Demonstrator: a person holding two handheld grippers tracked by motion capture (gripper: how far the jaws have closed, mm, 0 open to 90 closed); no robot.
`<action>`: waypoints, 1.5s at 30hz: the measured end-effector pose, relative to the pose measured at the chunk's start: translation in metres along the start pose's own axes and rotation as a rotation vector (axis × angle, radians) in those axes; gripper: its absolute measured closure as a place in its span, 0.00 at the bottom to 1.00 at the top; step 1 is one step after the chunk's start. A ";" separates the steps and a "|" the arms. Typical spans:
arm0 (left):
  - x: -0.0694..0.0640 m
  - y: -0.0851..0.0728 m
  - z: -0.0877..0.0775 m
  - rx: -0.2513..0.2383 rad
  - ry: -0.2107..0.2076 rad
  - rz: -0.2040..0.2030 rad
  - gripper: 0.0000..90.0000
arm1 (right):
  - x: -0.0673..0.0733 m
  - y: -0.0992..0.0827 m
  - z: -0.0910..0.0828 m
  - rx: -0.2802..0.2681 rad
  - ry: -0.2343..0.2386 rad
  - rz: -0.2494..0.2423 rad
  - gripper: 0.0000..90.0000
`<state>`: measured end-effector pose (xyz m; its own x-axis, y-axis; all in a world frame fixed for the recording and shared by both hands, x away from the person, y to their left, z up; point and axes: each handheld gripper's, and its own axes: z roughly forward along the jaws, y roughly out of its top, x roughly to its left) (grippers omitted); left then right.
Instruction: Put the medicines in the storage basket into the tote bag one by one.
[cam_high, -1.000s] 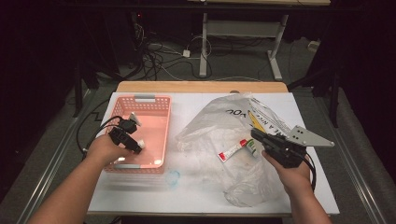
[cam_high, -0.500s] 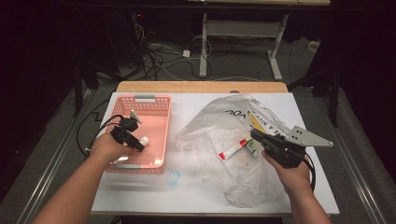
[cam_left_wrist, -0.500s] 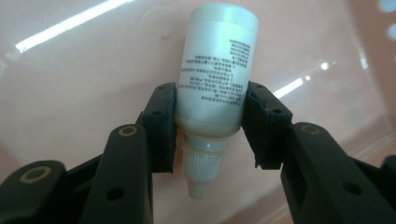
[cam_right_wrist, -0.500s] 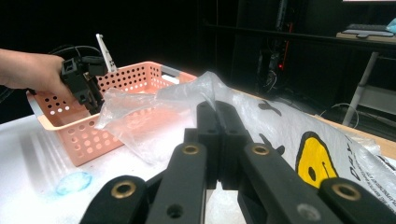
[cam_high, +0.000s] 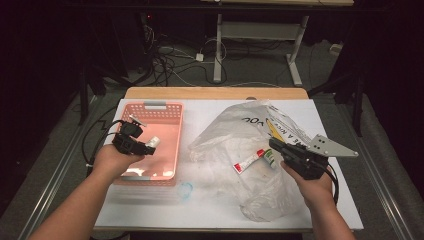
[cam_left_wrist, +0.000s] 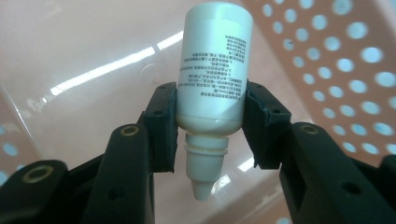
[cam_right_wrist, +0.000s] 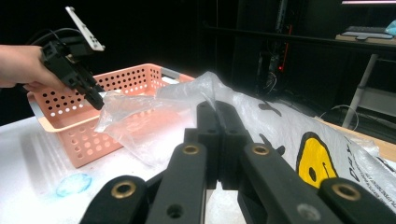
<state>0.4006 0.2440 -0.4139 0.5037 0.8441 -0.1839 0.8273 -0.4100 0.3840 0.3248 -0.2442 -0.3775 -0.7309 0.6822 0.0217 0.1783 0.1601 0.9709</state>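
Observation:
My left gripper (cam_high: 150, 146) hovers over the pink perforated basket (cam_high: 165, 107), and its jaws have just closed on a small white bottle (cam_high: 154, 142). In the left gripper view the bottle (cam_left_wrist: 215, 60) sits between the pads (cam_left_wrist: 163, 121) with its nozzle cap toward the camera and the basket wall (cam_left_wrist: 336, 56) behind it. My right gripper (cam_high: 274, 145) is shut on the film of a clear plastic bag (cam_high: 240, 130) with black lettering. In the right gripper view the jaws (cam_right_wrist: 217, 109) meet where the bag (cam_right_wrist: 289, 126) rises to a peak. The left gripper (cam_right_wrist: 98, 105) shows beyond them, above the basket (cam_right_wrist: 70, 126).
A red-and-white tube (cam_high: 249, 161) and a small green-and-white item (cam_high: 270, 157) lie inside the bag. A faint blue ring (cam_high: 185, 190) marks the white tabletop (cam_high: 150, 210) in front of the basket. Cables and desk legs stand on the dark floor beyond the table.
My left hand has risen a little above the basket with the white bottle now between its jaws. The right hand and the bag have stayed put.

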 end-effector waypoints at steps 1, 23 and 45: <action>-0.001 -0.001 -0.002 -0.014 -0.002 -0.002 0.63 | 0.000 0.000 0.000 0.001 0.000 0.001 1.00; -0.014 -0.043 -0.007 -0.238 0.007 -0.005 0.64 | 0.001 -0.002 0.002 0.004 0.001 -0.002 1.00; -0.094 -0.034 -0.033 -0.468 -0.146 0.145 0.64 | 0.001 -0.003 0.004 0.008 0.005 -0.003 1.00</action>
<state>0.3170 0.1904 -0.3796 0.6625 0.7189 -0.2105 0.5629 -0.2924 0.7731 0.3258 -0.2415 -0.3817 -0.7349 0.6779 0.0203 0.1817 0.1680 0.9689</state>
